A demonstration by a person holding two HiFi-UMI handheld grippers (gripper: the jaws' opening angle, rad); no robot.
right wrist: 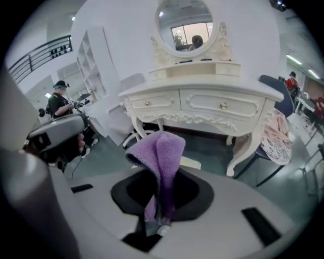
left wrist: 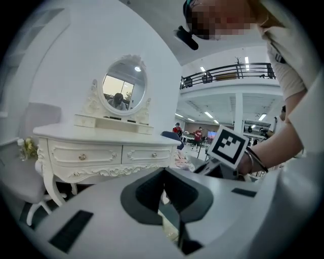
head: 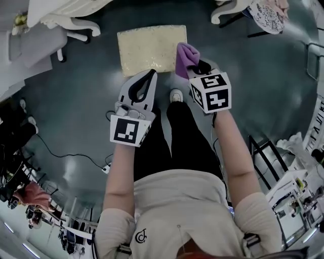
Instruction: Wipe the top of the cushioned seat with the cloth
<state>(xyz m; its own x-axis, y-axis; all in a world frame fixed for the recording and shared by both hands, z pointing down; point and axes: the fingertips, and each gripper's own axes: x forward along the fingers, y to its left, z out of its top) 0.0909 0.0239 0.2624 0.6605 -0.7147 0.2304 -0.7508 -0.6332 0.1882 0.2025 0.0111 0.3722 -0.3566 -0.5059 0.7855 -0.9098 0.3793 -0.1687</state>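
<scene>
The cushioned seat (head: 152, 49) is a cream square pad on the dark floor ahead of me. My right gripper (head: 195, 66) hovers over its near right corner, shut on a purple cloth (head: 185, 55). In the right gripper view the cloth (right wrist: 161, 152) stands up from between the jaws of that gripper (right wrist: 161, 176), and a sliver of the seat (right wrist: 190, 163) shows behind it. My left gripper (head: 150, 75) is at the seat's near edge, jaws together with nothing in them. In its own view the left gripper (left wrist: 164, 173) has its tips meeting.
A white dressing table (right wrist: 202, 103) with an oval mirror (left wrist: 124, 91) stands just beyond the seat. A chair draped with patterned fabric (head: 270, 14) is at the far right. A grey chair (head: 30, 45) is at the left. A cable (head: 76, 154) runs along the floor.
</scene>
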